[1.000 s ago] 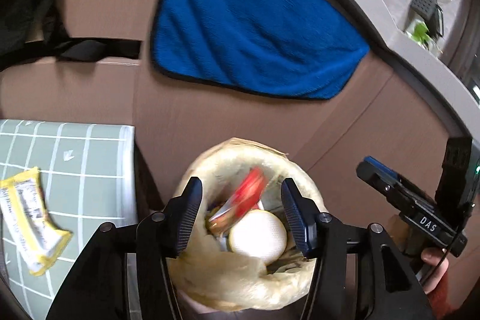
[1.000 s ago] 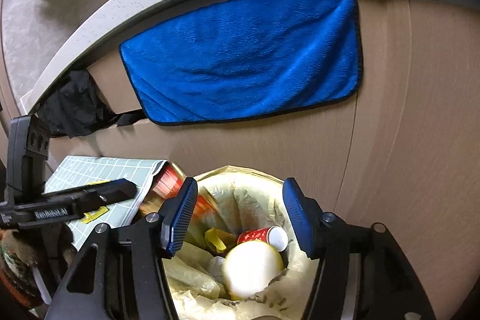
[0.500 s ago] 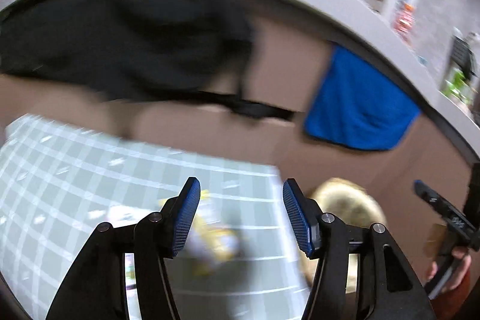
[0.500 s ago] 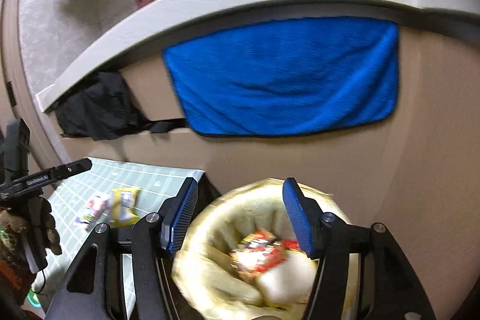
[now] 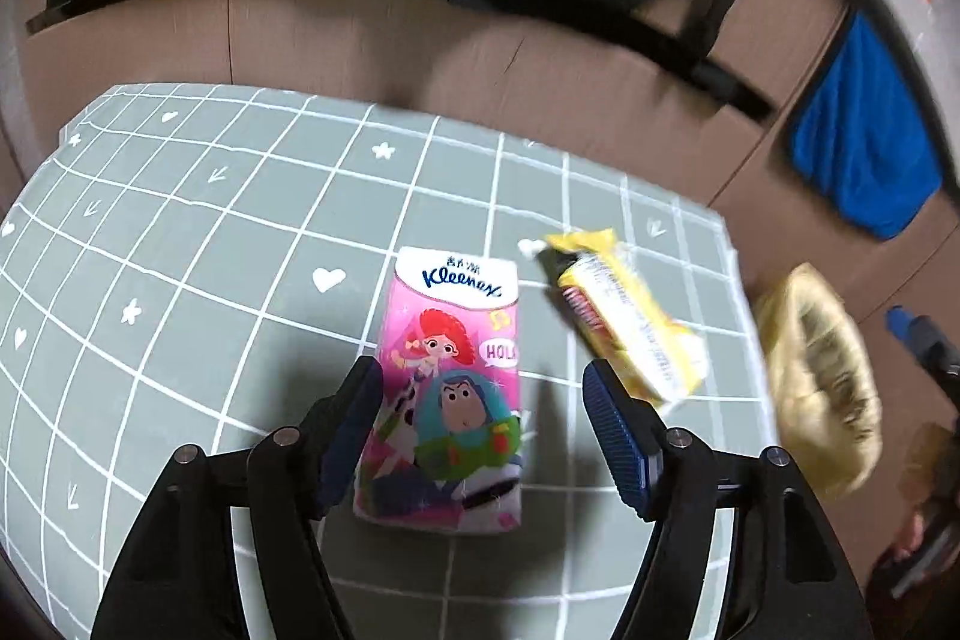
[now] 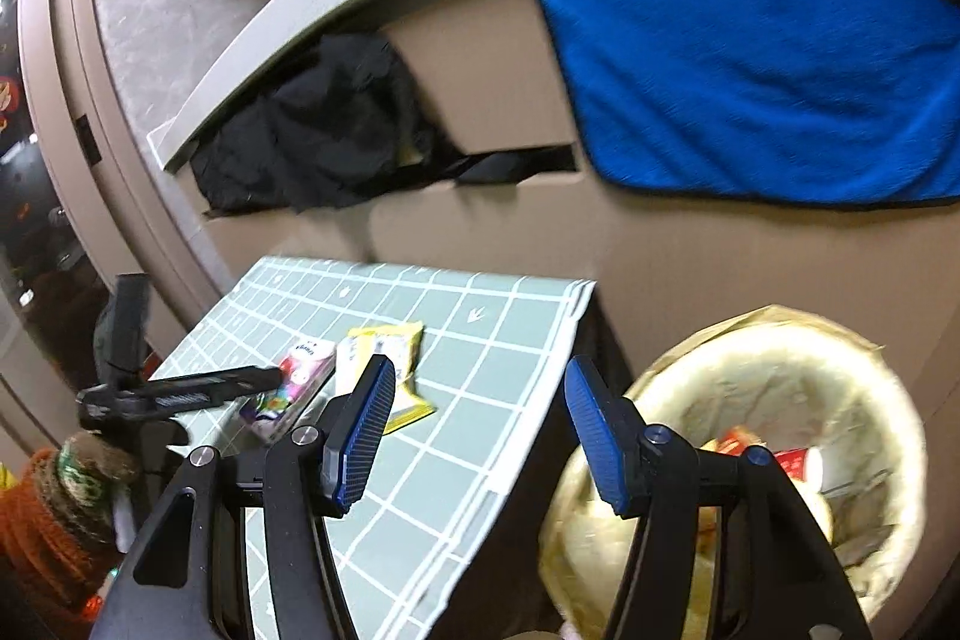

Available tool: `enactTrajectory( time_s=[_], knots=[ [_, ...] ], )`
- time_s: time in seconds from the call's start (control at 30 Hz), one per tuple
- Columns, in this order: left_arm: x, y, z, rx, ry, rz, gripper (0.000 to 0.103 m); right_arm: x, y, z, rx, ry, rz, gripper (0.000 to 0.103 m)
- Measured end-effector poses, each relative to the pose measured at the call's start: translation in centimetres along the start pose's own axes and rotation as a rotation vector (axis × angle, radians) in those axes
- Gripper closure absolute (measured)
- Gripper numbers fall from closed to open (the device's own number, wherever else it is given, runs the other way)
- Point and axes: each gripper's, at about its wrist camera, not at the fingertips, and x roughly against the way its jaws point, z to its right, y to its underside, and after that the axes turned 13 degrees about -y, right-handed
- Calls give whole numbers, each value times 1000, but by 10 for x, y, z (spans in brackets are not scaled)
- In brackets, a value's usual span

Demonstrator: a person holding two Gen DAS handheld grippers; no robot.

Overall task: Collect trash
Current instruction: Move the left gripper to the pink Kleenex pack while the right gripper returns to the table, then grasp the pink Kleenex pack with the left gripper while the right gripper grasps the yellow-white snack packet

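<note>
Our left gripper (image 5: 483, 427) hangs over the table (image 5: 228, 244) with its 2 blue-padded fingers (image 5: 612, 436) spread wide and nothing between the pads; the left pad sits right at the left edge of the pink Kleenex tissue pack (image 5: 453, 388), though we cannot tell if it touches, and the right pad stands apart from the pack. The pack lies flat on the green grid cloth, toward the table's right side, its white Kleenex end pointing to the far edge. Just beside it to the right, closer to the right edge, lies a yellow snack wrapper (image 5: 630, 316), tilted, one end near the far right corner. Off the table's right edge stands the trash bin (image 5: 816, 388) lined with a yellowish bag. In the right wrist view, our right gripper (image 6: 480, 430) is also open and empty, held over the table's right edge, between the cloth and the bin (image 6: 774, 358); inside the bin we see a red and white cup (image 6: 801, 463) and other wrappers, blurred. The same view shows the tissue pack (image 6: 294, 376) and wrapper (image 6: 384, 346) side by side on the cloth, with the left gripper (image 6: 252, 377) reaching in at the pack. Behind the table a black garment (image 6: 324, 124) and a blue towel (image 6: 750, 70) hang over a brown panel
</note>
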Motion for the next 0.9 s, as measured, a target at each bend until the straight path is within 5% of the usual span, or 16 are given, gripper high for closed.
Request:
enactTrajectory(
  time_s=[0.17, 0.27, 0.33, 0.53, 0.9],
  knots=[
    [-19, 1, -7, 43, -56, -28, 35, -21, 11, -5, -44, -43, -58, 46],
    [-16, 2, -10, 27, -72, -20, 54, -39, 16, -11, -44, -52, -104, 46],
    [-10, 3, -15, 29, -71, -10, 57, -55, 17, -18, -42, -84, -139, 46],
    [28, 13, -48, 100, -22, 15, 58, -108, 13, -40, 25, -112, -220, 46],
    [70, 26, -114, 247, -2, 65, 57, -186, 10, -49, 110, 12, -295, 47]
  ],
)
